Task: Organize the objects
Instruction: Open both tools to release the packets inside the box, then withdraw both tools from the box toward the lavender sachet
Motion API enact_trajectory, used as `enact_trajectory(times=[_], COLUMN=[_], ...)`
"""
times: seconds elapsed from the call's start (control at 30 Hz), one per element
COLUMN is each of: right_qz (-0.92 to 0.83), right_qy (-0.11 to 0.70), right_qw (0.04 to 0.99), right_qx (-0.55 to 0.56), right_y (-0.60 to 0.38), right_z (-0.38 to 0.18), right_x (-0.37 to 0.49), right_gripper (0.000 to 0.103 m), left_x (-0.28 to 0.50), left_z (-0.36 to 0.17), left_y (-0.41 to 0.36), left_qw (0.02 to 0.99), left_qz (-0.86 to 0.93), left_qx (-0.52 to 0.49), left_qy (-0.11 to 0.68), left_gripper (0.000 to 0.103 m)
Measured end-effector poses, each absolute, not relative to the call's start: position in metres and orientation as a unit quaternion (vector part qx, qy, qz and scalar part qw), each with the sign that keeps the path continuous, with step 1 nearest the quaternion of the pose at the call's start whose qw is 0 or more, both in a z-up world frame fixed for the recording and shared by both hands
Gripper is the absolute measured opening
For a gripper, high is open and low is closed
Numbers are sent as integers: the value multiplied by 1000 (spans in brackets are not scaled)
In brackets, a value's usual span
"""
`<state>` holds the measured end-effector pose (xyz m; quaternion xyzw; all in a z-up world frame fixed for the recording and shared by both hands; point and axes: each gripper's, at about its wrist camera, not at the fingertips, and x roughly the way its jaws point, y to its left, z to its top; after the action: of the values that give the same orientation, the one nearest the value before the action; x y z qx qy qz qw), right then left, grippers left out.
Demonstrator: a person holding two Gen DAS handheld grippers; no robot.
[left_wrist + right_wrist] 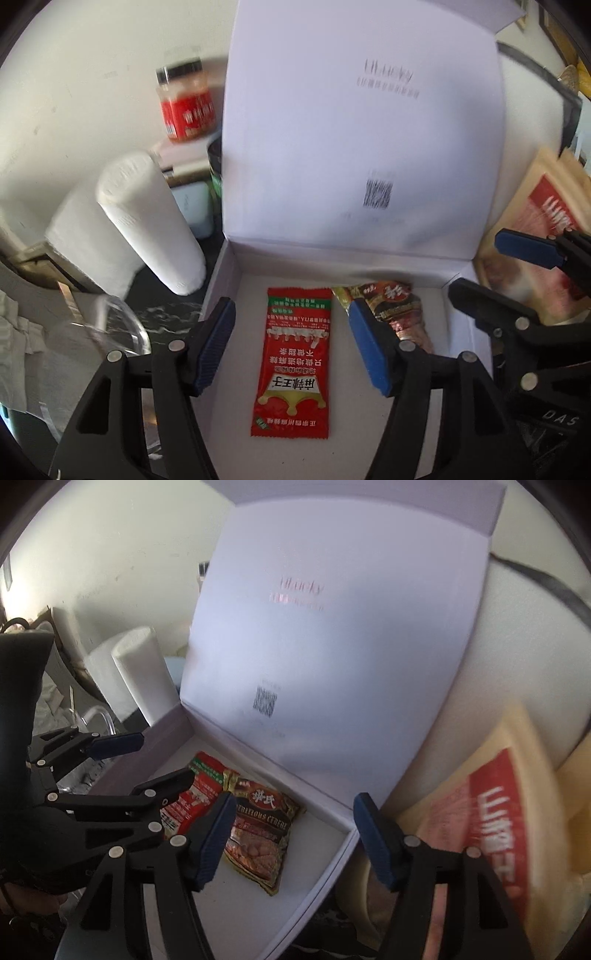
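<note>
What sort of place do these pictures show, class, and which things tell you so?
Probably a home kitchen counter or pantry corner. A red-labelled jar and a paper towel roll stand beside an open white box holding a red sauce packet and a snack packet.

The left wrist camera looks steeply down, close, into the open white box [236, 280] from its front; the right wrist camera views it from the right, angled across its corner; both share the raised lid [332, 646] and red sachet [293, 363].
</note>
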<state>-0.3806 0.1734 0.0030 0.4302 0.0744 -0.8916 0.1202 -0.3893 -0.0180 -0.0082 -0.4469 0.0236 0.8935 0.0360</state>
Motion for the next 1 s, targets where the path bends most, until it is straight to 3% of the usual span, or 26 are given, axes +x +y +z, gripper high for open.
enact_trajectory(times=[0.47, 1.0], right_qz=[-915, -929], right_qy=[69, 80], right_qw=[132, 132], right_qx=[376, 337], right_y=[185, 191], right_z=[80, 127], right_x=[-323, -244], right_gripper=[67, 67], left_x=[-329, -248], left_z=[78, 124], left_y=[-24, -11], left_qw=[15, 16], left_qz=[917, 930], left_qx=[-399, -367], left_qy=[19, 33], left_gripper=[67, 71])
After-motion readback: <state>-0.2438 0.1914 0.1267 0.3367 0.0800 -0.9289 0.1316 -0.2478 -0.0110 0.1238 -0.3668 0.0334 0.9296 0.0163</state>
